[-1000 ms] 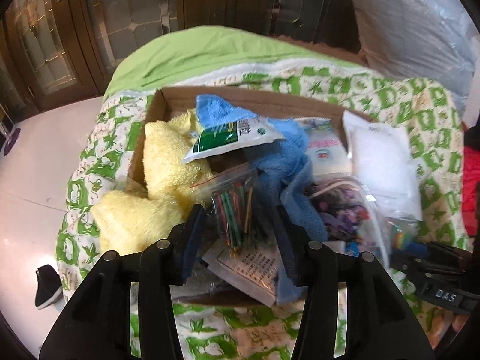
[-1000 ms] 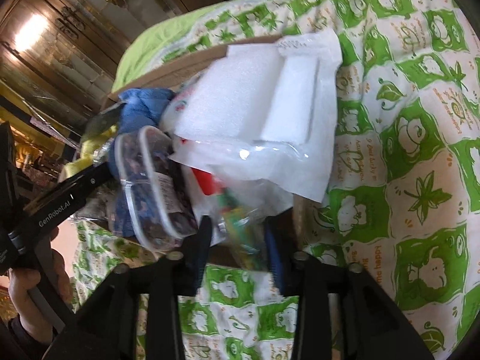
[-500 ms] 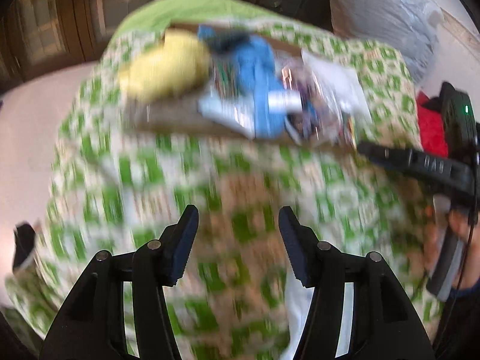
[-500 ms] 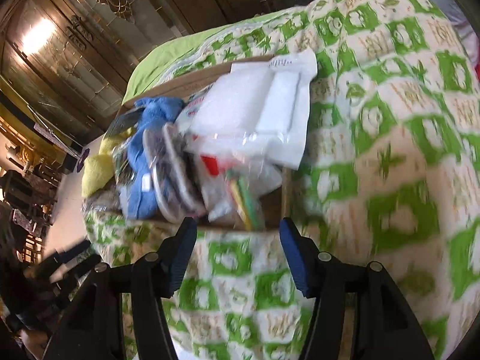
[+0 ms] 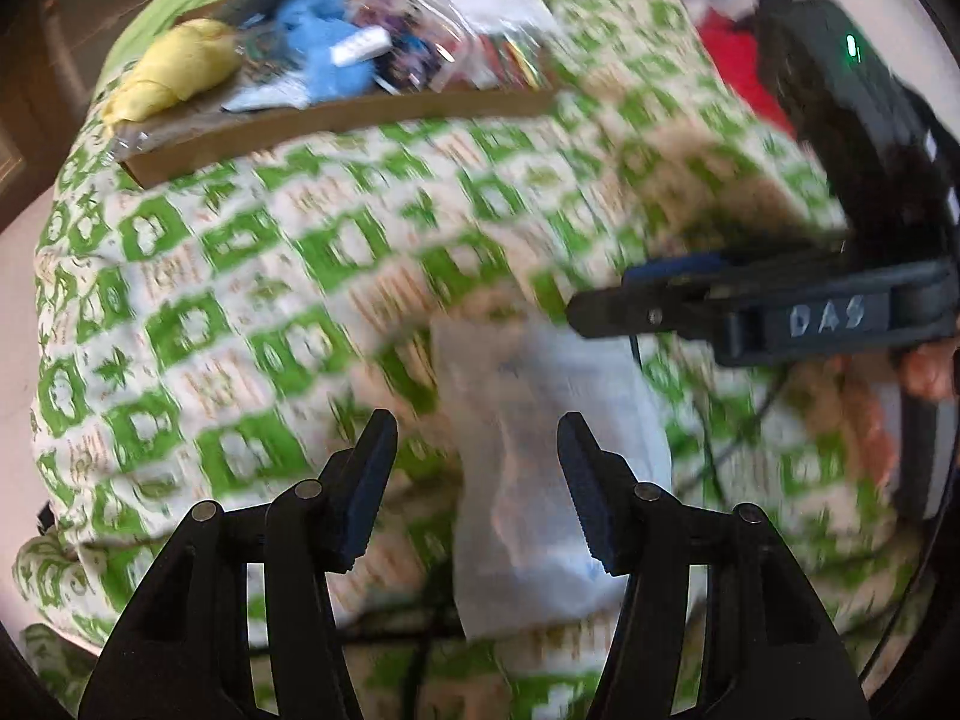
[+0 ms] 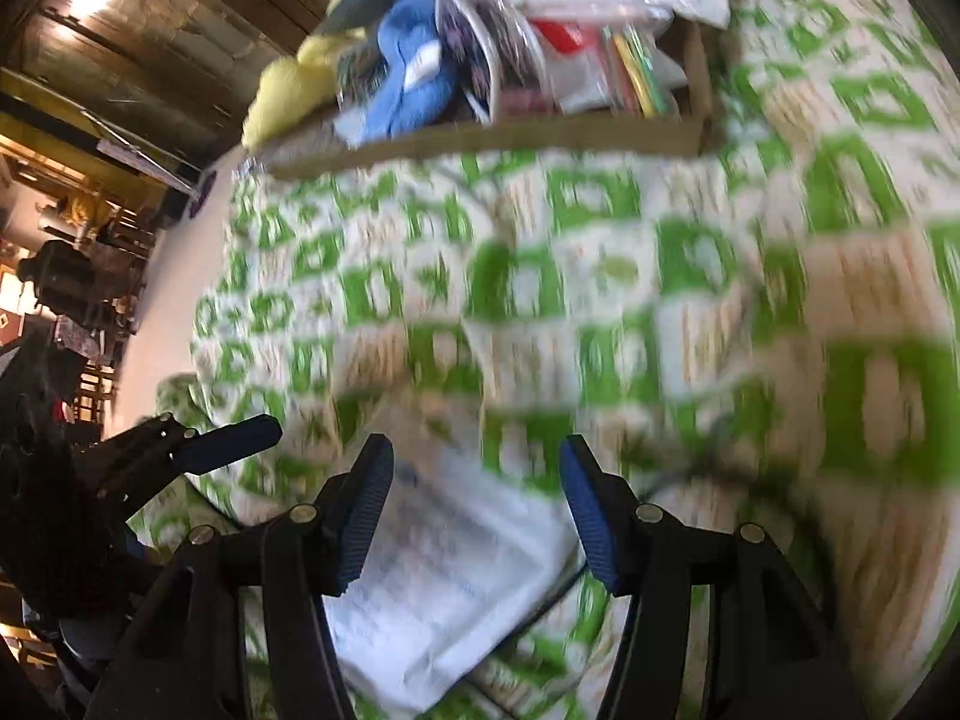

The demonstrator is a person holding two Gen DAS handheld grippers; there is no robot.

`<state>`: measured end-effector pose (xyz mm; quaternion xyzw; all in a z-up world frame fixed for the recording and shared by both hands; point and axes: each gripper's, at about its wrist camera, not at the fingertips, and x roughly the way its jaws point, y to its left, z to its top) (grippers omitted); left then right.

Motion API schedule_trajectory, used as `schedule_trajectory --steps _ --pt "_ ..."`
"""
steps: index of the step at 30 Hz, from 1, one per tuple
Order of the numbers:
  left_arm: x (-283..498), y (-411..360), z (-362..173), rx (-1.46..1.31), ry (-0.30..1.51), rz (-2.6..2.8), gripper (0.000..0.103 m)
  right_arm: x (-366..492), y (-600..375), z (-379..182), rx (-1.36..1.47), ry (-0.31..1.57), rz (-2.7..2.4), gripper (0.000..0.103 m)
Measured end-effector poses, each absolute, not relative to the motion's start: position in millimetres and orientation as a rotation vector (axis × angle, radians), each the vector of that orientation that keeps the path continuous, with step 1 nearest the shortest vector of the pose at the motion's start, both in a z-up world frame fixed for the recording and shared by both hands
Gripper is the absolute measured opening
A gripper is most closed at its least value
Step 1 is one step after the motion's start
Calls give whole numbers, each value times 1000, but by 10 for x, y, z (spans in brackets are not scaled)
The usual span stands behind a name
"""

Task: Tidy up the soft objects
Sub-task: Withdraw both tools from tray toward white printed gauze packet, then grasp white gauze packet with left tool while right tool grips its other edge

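Left gripper (image 5: 477, 444) fingers wide apart, nothing clamped; a white packet (image 5: 540, 480) lies flat on the bed quilt (image 5: 240, 276) under and between them. Right gripper (image 6: 477, 468) fingers also spread, gripping nothing, over the same white packet, blurred. Beyond both, open green-patterned quilt with free room. Far past the fingers sits the cardboard box (image 5: 336, 120), near edge facing them, stuffed with a yellow towel (image 5: 174, 69), blue cloth (image 5: 324, 48) and plastic bags (image 5: 420, 42). Quilt drops off left to the floor (image 6: 168, 276).
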<state>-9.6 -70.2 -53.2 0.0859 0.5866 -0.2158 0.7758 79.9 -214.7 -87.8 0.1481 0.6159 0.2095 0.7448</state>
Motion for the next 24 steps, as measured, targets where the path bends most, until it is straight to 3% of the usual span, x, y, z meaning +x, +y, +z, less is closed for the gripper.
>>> schedule_trajectory --steps 18,24 --pt "-453 -665 -700 287 1356 -459 56 391 -2130 -1120 419 1535 432 59" --pt "-446 -698 -773 290 1355 -448 56 349 -2207 -1270 604 1543 452 64"
